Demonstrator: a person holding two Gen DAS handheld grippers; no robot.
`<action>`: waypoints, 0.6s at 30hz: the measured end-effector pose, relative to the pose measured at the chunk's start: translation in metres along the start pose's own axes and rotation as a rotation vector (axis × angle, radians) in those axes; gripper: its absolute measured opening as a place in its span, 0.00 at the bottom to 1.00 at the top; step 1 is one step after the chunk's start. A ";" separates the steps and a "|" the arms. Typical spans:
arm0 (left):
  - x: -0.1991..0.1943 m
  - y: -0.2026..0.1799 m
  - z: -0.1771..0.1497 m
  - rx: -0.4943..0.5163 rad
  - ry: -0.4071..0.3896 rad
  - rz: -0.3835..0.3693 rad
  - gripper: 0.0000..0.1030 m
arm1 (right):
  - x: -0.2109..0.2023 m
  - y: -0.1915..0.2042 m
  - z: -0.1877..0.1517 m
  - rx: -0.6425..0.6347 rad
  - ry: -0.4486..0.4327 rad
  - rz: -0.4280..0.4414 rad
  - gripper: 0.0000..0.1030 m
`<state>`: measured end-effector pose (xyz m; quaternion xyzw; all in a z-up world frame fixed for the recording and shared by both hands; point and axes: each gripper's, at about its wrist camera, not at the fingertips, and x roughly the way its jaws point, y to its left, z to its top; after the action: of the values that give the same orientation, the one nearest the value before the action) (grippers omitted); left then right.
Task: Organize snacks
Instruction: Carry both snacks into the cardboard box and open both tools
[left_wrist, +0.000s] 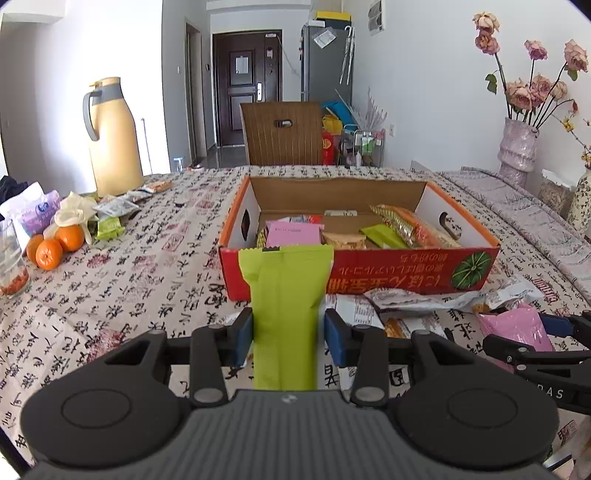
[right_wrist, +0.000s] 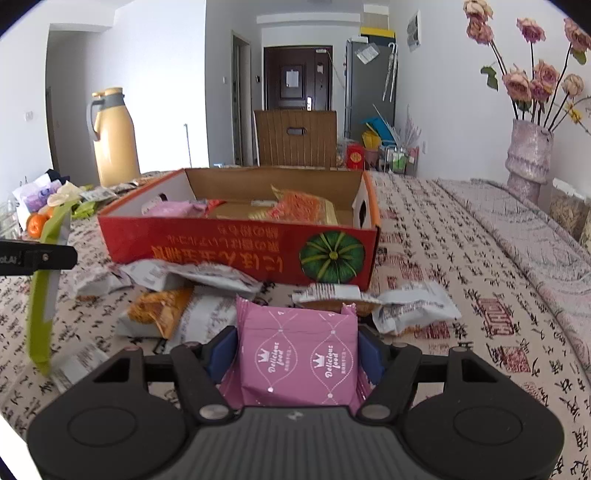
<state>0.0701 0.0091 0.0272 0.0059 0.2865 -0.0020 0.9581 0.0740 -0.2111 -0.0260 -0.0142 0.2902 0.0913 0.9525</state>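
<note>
L gripper (left_wrist: 288, 334) clamped on long lime-green foil snack pack (left_wrist: 284, 295); R gripper (right_wrist: 297, 352) clamped on pink square snack packet (right_wrist: 299, 358), both before red cardboard box (left_wrist: 388, 271).

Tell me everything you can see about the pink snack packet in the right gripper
The pink packet is a glossy, roughly square foil pouch with crimped edges, printed with white crowns, diamond lines and the words "Delicious food". It sits upright between the right gripper's blue pads, whose jaws press its two sides. It is held above the patterned tablecloth, in front of the red box and the loose packets beside it. The left wrist view shows it at the right edge.
</note>
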 end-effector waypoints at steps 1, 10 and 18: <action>-0.002 0.000 0.002 0.001 -0.007 0.000 0.40 | -0.002 0.001 0.001 -0.001 -0.008 0.001 0.66; -0.012 -0.003 0.018 0.013 -0.063 -0.004 0.40 | -0.012 0.009 0.017 -0.013 -0.063 0.016 0.66; -0.016 -0.005 0.039 0.019 -0.120 -0.015 0.40 | -0.014 0.011 0.037 -0.016 -0.116 0.015 0.66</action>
<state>0.0779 0.0034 0.0687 0.0126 0.2283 -0.0122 0.9734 0.0807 -0.1998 0.0130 -0.0147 0.2338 0.1012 0.9669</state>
